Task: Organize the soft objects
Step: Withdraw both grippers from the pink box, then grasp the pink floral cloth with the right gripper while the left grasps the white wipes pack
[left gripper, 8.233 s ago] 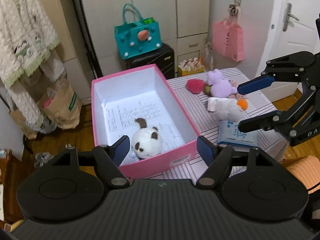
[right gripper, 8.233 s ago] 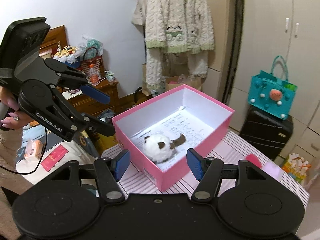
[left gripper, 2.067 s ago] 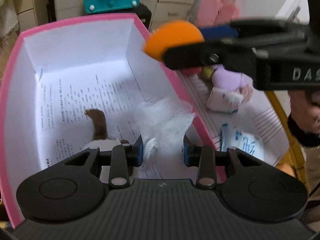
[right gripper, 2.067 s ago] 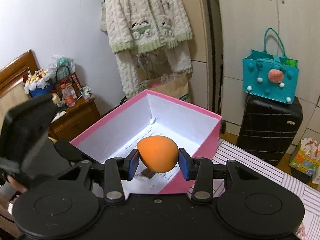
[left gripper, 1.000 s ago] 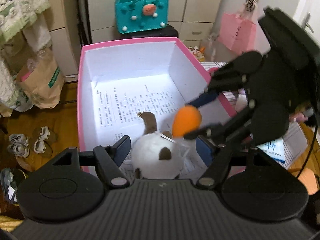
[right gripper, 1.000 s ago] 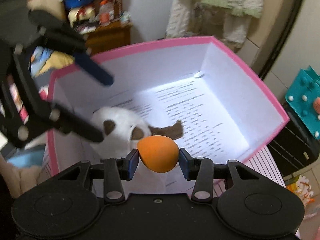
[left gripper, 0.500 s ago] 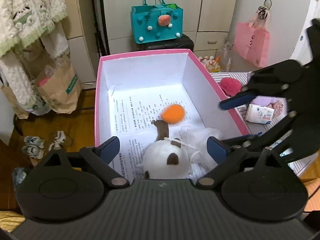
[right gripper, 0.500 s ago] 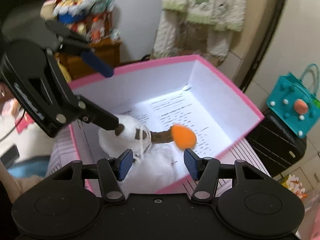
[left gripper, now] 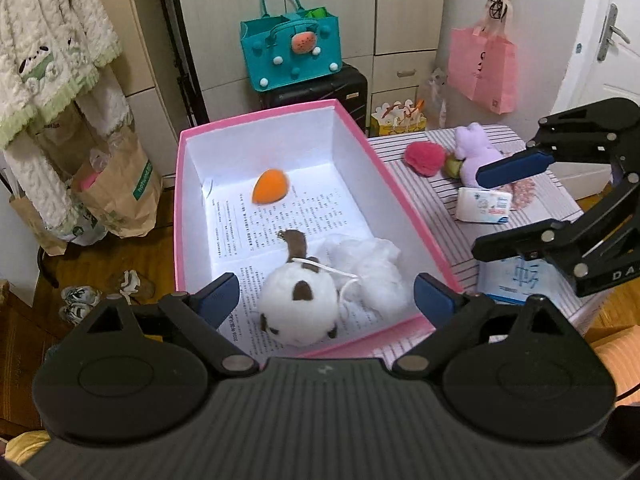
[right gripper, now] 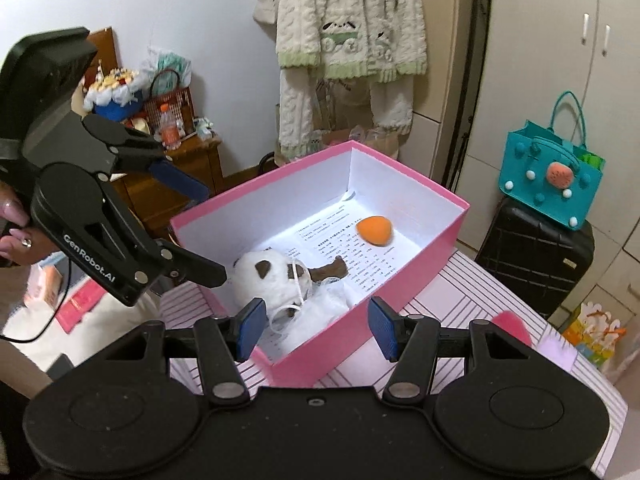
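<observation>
Left wrist | orange ball in pink box, beyond both grippers | jaws wide apart, empty

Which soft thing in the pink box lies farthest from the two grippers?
The orange egg-shaped ball, alone near the far end of the pink box. The white plush and white mesh puff lie at the near end.

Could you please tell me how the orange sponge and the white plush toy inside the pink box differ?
The orange sponge is smooth, egg-shaped and one colour; the white plush toy is fluffy, rounder, with brown patches and tail. The sponge looks smaller than the plush. The sponge lies near the pink box's far end, the plush at the near end beside white netting. Both rest on the printed paper lining.
</observation>
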The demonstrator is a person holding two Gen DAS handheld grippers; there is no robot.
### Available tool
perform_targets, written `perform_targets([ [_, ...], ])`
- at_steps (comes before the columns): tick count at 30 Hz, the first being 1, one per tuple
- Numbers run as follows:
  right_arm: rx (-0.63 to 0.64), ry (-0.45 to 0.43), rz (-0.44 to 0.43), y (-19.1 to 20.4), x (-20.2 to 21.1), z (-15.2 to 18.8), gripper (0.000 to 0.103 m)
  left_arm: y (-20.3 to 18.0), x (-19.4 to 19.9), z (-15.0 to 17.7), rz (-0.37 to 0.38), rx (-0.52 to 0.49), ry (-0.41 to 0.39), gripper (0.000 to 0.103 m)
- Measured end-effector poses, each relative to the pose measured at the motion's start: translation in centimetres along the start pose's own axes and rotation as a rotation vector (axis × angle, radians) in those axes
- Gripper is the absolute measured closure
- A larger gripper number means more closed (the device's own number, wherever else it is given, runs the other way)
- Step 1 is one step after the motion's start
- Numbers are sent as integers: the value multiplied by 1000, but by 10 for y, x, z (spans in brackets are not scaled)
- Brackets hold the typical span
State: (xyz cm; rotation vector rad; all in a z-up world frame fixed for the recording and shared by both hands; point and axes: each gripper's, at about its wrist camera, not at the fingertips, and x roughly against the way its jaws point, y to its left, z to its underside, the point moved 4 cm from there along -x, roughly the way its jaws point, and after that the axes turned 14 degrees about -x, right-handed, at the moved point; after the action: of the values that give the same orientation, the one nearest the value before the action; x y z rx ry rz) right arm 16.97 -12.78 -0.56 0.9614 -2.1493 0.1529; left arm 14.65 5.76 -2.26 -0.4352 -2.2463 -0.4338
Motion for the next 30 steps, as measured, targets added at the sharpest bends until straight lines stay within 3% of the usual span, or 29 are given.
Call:
perform_targets([
  [10,-84,-34,8,-12,52,19,41,-30,27,-12,-1,-57,-9,8],
  [19,-134,-77,82,-37,89,42,37,-67,28,-32,39,-112,-36,8],
  [23,-155,-113,150,-54,99,55,37,-71,36,-42,48,-60,-126,8],
  [30,-178,-140,196,-82,107,80,29,-94,28,-61,34,-66,-183,8],
])
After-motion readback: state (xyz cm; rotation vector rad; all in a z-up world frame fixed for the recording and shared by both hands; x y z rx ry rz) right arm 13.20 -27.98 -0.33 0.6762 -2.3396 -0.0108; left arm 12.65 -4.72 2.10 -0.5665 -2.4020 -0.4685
